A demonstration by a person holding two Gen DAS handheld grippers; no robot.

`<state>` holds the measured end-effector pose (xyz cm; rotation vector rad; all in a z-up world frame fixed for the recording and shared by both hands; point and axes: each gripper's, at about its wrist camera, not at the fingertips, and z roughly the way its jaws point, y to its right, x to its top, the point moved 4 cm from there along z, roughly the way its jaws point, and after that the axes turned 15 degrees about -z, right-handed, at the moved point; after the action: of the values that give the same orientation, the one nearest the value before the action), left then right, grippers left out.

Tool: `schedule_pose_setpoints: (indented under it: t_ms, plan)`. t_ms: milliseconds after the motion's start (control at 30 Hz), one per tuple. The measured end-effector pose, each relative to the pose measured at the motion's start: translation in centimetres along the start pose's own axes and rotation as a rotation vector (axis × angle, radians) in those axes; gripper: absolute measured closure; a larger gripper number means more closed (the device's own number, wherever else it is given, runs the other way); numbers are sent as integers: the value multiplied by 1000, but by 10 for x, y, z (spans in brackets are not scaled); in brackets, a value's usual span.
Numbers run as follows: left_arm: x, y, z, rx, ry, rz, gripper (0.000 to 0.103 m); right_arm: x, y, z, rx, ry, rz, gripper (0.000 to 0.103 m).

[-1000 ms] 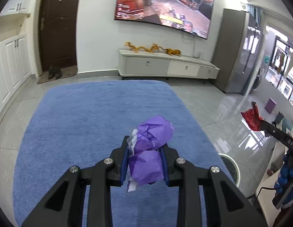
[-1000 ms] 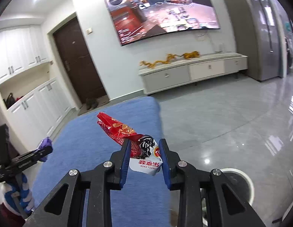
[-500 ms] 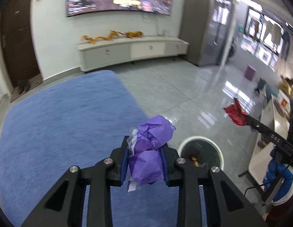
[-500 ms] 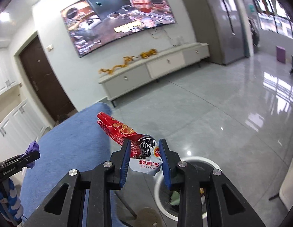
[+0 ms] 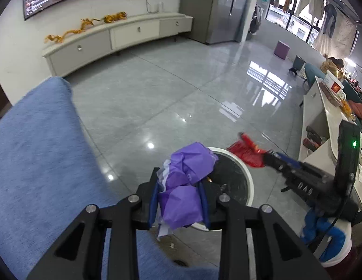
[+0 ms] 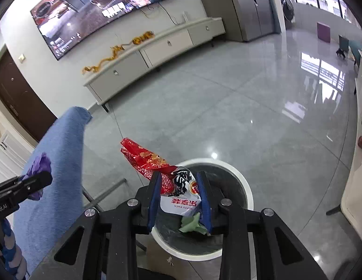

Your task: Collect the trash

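Note:
My left gripper (image 5: 178,204) is shut on a crumpled purple wrapper (image 5: 183,186), held above the near rim of a round white trash bin (image 5: 247,186) with a dark liner. My right gripper (image 6: 179,204) is shut on a red and white snack bag (image 6: 157,163), hanging over the same trash bin (image 6: 245,186), where a green scrap (image 6: 192,225) lies inside. In the left wrist view the right gripper (image 5: 269,157) comes in from the right with the red bag (image 5: 247,152) beside the bin. The right wrist view shows the left gripper (image 6: 38,180) with the purple wrapper (image 6: 39,165) at the far left.
A blue rug-like cloth surface (image 5: 36,163) lies to the left of the bin. Glossy grey floor tiles (image 5: 181,93) stretch to a long white TV cabinet (image 5: 115,37). A white counter (image 5: 325,116) with clutter stands at the right. A thin metal stand leg (image 6: 103,191) runs beside the bin.
Both grippers have swung right, off the blue surface, and dropped toward the white bin, which now sits right beneath them. Each still grips its piece of trash.

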<state>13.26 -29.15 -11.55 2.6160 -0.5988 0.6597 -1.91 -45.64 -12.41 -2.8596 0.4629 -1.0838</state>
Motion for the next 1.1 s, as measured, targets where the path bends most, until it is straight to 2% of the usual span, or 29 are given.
schedule_pose_setpoints:
  t_ms: [233,300,333,367,467,533,667,833,933,1100]
  plan:
    - [7,10,39,-47,-62,-17,71,-11,9,26,-11,-75,21,72]
    - [8,13,45,-62,-69,-21,59,-15,11,34,-16,-98,21,72]
    - [8,14,48,-71,-68,-27,50,-16,12,38,-17,-108,22,71]
    - [10,16,50,-79,-68,-31,47,-17,12,40,-19,-115,24,71]
    - [9,17,54,-104,-80,-40,46,-17,12,48,-29,-130,30,66]
    - [8,17,56,-108,-86,-44,46,-18,15,51,-39,-136,35,58]
    - [7,16,56,-116,-88,-54,46,-19,19,51,-56,-143,46,55]
    - [6,11,43,-90,-48,-51,45,-19,20,45,-67,-135,53,51]
    - [3,7,32,-62,-9,-54,36,-16,15,40,-66,-121,46,47]
    - [0,-7,3,-9,70,-70,34,-9,2,30,-57,-93,22,40]
